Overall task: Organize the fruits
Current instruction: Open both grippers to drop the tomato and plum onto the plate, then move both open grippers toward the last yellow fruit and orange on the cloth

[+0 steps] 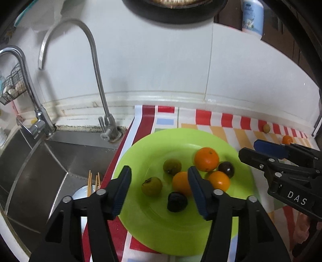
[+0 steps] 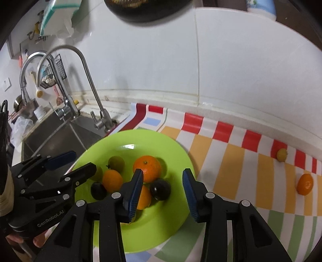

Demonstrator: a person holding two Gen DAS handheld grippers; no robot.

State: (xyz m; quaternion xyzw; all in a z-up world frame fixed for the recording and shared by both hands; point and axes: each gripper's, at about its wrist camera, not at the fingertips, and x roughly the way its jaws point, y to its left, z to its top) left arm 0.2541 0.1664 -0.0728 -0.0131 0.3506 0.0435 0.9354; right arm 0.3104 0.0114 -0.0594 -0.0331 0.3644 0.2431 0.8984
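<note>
A lime green plate (image 1: pixel 140 153) (image 2: pixel 167 141) sits on the checked mat and holds several fruits: oranges (image 1: pixel 206 159) (image 2: pixel 148 168), green fruits (image 1: pixel 152 186) (image 2: pixel 116 163) and dark plums (image 1: pixel 177 201) (image 2: pixel 160 189). My left gripper (image 1: pixel 160 188) is open and empty above the plate's left part. My right gripper (image 2: pixel 163 189) is open and empty over the plate's right edge; it shows in the left wrist view (image 1: pixel 249 151). An orange (image 2: pixel 305 184) (image 1: pixel 287 139) and a small yellow-green fruit (image 2: pixel 281 154) (image 1: pixel 266 128) lie on the mat at the far right.
A steel sink (image 1: pixel 40 161) with two faucets (image 1: pixel 96 66) lies left of the plate; a bowl with chopsticks (image 1: pixel 90 187) sits in it. A white tiled wall (image 1: pixel 161 70) stands behind. A dark pan (image 1: pixel 173 10) hangs above. A bottle (image 1: pixel 252 16) stands on a ledge.
</note>
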